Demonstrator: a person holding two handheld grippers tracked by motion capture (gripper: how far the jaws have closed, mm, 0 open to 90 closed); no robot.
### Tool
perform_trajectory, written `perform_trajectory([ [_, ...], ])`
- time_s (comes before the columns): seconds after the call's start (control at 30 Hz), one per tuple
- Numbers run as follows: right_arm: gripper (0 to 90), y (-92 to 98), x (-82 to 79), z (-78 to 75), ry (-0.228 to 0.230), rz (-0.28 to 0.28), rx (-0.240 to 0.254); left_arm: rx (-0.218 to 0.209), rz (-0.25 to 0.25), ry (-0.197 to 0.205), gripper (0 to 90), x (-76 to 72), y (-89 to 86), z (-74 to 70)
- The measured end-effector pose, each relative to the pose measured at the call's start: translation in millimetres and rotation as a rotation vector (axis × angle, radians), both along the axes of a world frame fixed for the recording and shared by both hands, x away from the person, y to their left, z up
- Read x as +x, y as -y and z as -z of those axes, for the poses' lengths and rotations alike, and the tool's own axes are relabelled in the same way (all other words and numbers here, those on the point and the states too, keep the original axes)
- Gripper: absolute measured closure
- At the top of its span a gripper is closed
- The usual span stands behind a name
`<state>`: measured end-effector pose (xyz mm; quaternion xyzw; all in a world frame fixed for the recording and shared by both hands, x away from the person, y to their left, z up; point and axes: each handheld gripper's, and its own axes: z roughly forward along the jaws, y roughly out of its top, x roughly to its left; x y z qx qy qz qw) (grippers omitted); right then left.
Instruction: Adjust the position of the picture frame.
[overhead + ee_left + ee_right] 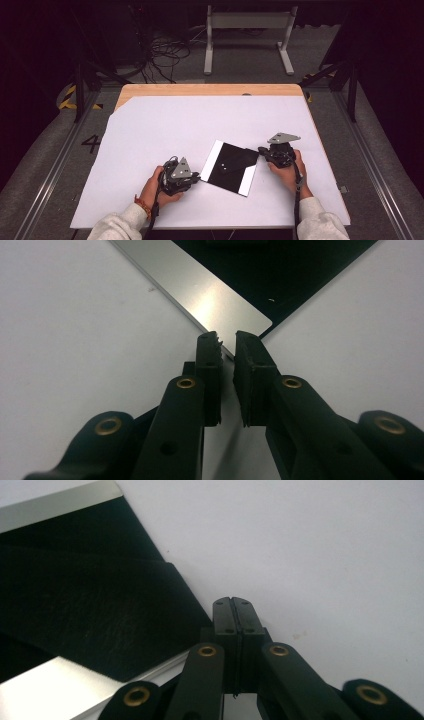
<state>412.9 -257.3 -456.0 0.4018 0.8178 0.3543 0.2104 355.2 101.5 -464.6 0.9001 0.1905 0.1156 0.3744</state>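
Note:
A flat black square sheet (231, 166) with a silver strip along two opposite sides lies tilted on the white table cover (190, 120). My left gripper (196, 178) rests at its lower left corner. In the left gripper view the jaws (227, 337) stand a narrow gap apart, and the corner of the silver strip (200, 290) reaches into that gap. My right gripper (262, 150) sits at the sheet's upper right corner. In the right gripper view it (232, 600) is shut with nothing visible between the pads, just beside the tip of a black flap (100, 615).
The white cover leaves a wooden table edge (200, 89) bare at the back. Beyond the table a grey metal stand (247, 30) and loose cables (165, 55) lie on the floor. White surface stretches open behind and to both sides of the sheet.

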Motion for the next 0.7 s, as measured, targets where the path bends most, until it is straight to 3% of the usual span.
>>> perform_trajectory([
  [0.1,90.0,1.4,-1.1,-1.3,-0.014,-0.024,-0.004,0.0,-0.002,0.001,80.9,0.3,-0.4,0.0],
  [0.13,90.0,1.9,-1.3,-1.5,-0.015,-0.031,-0.006,0.019,-0.018,0.02,81.9,0.1,-0.4,-0.1],
  [0.23,90.0,3.3,-0.4,-2.1,-0.018,-0.046,-0.001,-0.006,-0.029,0.001,82.9,1.9,-2.4,0.9],
  [0.43,90.0,0.3,3.8,-1.1,0.002,-0.014,0.004,-0.001,-0.028,0.003,83.6,1.5,-2.1,0.6],
  [0.6,90.0,-3.5,6.8,-0.6,0.002,-0.01,-0.007,-0.014,0.022,-0.029,83.3,-2.5,-3.5,-0.7],
  [0.7,90.0,-0.9,8.2,0.4,-0.008,-0.018,0.018,-0.016,0.04,-0.033,82.0,-4.2,2.1,0.2],
])
